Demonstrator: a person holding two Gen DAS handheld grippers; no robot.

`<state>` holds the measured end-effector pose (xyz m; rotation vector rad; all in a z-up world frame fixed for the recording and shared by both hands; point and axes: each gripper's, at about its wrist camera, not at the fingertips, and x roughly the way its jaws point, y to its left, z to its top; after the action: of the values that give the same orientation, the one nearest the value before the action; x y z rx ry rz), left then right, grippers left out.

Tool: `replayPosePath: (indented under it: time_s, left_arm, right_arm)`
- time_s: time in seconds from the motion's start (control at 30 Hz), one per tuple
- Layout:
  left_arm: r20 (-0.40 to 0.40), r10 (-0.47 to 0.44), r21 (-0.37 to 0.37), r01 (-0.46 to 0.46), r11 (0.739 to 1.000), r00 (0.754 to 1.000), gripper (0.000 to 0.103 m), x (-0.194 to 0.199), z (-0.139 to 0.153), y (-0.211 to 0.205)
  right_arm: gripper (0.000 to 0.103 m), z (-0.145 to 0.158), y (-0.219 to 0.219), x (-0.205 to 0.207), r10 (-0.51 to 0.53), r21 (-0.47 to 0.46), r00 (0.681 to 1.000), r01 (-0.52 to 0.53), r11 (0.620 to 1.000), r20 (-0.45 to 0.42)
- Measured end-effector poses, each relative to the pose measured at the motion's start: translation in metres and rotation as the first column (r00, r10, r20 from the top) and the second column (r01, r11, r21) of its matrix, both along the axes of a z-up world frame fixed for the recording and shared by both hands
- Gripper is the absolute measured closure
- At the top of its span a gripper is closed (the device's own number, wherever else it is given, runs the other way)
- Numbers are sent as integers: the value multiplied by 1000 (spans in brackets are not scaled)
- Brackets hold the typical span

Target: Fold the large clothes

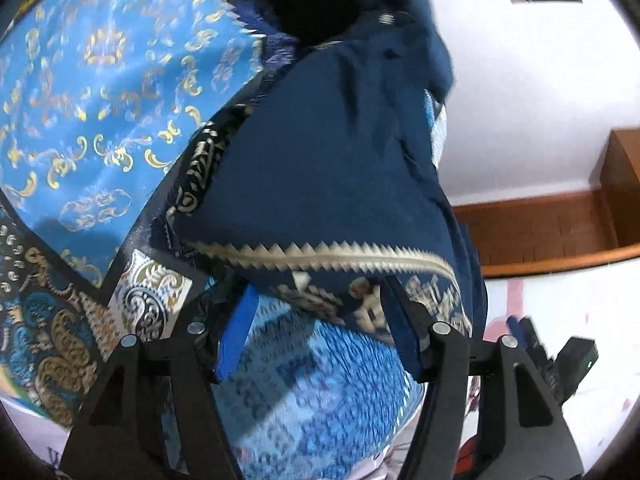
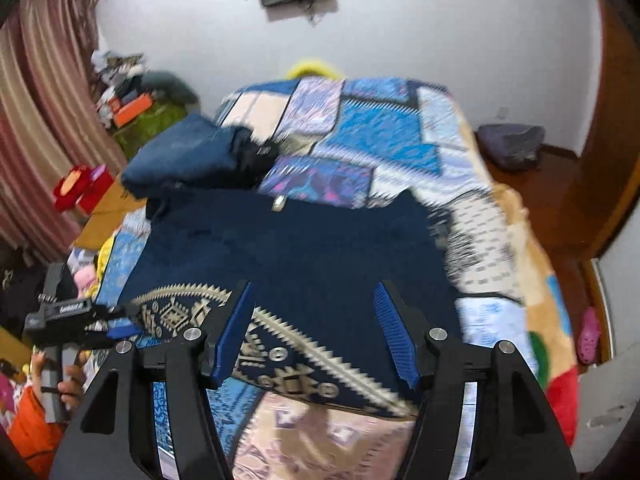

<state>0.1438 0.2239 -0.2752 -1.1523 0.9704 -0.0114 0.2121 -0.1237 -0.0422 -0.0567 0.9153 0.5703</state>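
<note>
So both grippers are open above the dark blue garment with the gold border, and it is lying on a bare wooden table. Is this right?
Not quite: the surface is wrong. The dark blue garment lies on a bed covered by a blue patchwork quilt, not a bare wooden table, as the right wrist view shows. The rest holds: the left gripper and right gripper are both open over its gold border.

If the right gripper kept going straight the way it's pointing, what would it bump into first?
Probably the dark navy garment with the cream zigzag border, spread on the blue patchwork bedspread. The right gripper has its jaws open with that patterned hem between them, though the depth is hard to judge.
</note>
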Motion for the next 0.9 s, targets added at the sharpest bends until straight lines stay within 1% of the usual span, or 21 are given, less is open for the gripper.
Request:
replayPosePath:
  time_s: [0.03,0.07,0.1,0.13,0.27,0.37,0.47,0.53,0.57,0.6,0.63,0.67,0.7,0.73,0.77,0.8,0.9]
  left_arm:
    - [-1,13,3,-13,1000,1000,39,1,-2,1]
    - [0,34,10,-34,999,999,35,2,-4,3]
    - [-2,56,22,-56,998,998,34,4,-5,6]
    - [-4,83,27,-83,996,997,34,5,-6,9]
    - [6,116,-3,-116,993,993,33,18,-12,15]
    - [26,117,26,-118,993,993,33,33,-8,14]
    - [26,121,58,-122,991,992,33,51,-8,13]
    - [27,119,97,-122,988,992,41,64,-7,7]
    - [21,118,127,-120,985,993,49,68,-6,5]
    - [14,113,174,-113,978,994,60,73,-1,1]
    - [18,109,208,-110,972,994,66,75,4,-2]
    - [30,106,250,-110,962,994,77,75,12,-6]
    - [41,101,291,-109,950,994,82,75,21,-10]
    - [59,97,325,-111,939,994,83,72,32,-14]
    - [75,95,337,-115,934,993,85,71,40,-17]
    - [95,97,346,-124,930,991,94,67,50,-18]
    - [192,97,370,-164,915,977,95,48,92,-18]
  right_arm:
    - [44,-6,5,0,12,-6,1000,-12,1000,-13]
    - [44,-13,12,0,28,-12,999,-28,1000,-32]
    - [44,-16,15,-2,38,-13,998,-38,999,-44]
    - [44,-23,21,-1,52,-15,997,-53,998,-62]
    - [44,-37,32,4,70,-27,992,-73,997,-101]
    - [44,-40,33,9,66,-30,991,-70,997,-119]
    - [44,-39,36,15,63,-28,990,-67,997,-127]
    - [44,-37,37,19,58,-33,991,-62,997,-122]
    - [44,-35,38,21,56,-38,991,-61,997,-119]
    - [44,-32,39,23,55,-44,992,-61,997,-113]
    - [44,-31,41,24,55,-50,993,-61,997,-108]
    - [44,-27,43,26,56,-57,994,-62,996,-98]
    - [44,-25,45,26,57,-69,995,-63,996,-87]
    - [44,-23,47,27,59,-80,995,-65,995,-78]
    - [44,-20,50,27,63,-93,996,-69,993,-66]
    - [44,-18,53,27,70,-97,996,-75,992,-59]
    - [44,-15,65,25,100,-100,993,-106,989,-58]
